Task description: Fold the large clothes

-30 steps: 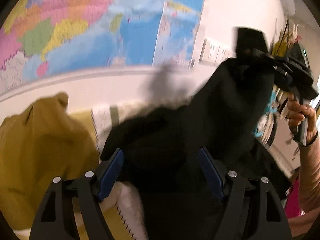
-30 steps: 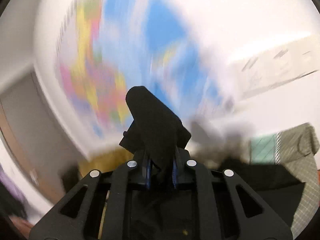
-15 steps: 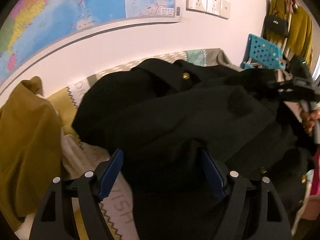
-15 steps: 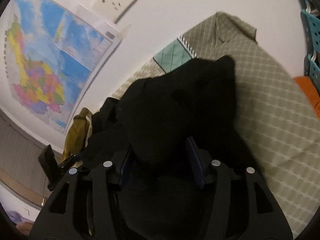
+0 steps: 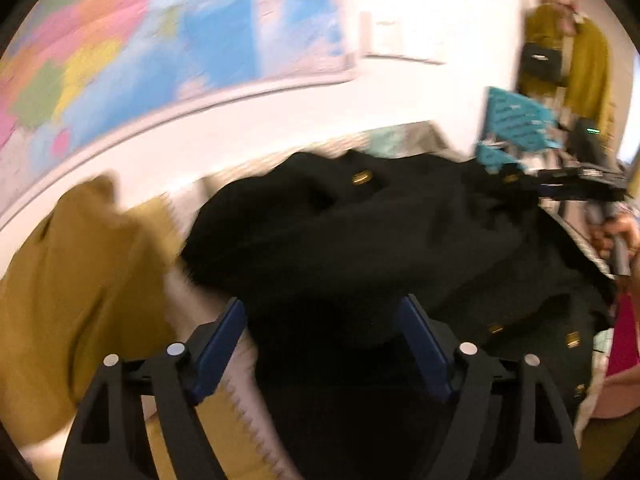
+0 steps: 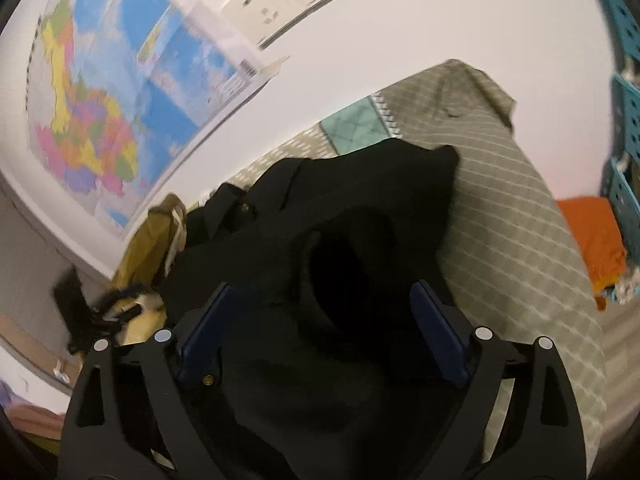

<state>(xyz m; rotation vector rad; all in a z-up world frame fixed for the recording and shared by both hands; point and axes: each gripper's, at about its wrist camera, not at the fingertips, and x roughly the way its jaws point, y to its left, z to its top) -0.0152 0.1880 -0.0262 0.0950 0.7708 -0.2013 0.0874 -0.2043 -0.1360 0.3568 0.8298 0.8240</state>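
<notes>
Both pairs of fingers stand wide. Those of the right gripper (image 6: pixel 320 320) are opening, with a dark fold of the black coat (image 6: pixel 360 208) lying between the blue pads (image 6: pixel 438 336) and no pad pressing on it. The left gripper (image 5: pixel 324 344) is likewise released, its fingers (image 5: pixel 218 344) flanking the coat's near edge without clamping it. That coat, with brass buttons (image 5: pixel 362 178), lies heaped on a bed with a grey checked cover (image 6: pixel 512 240). A mustard garment (image 5: pixel 76 280) sits to its left, and a map (image 6: pixel 112 100) hangs on the far wall.
</notes>
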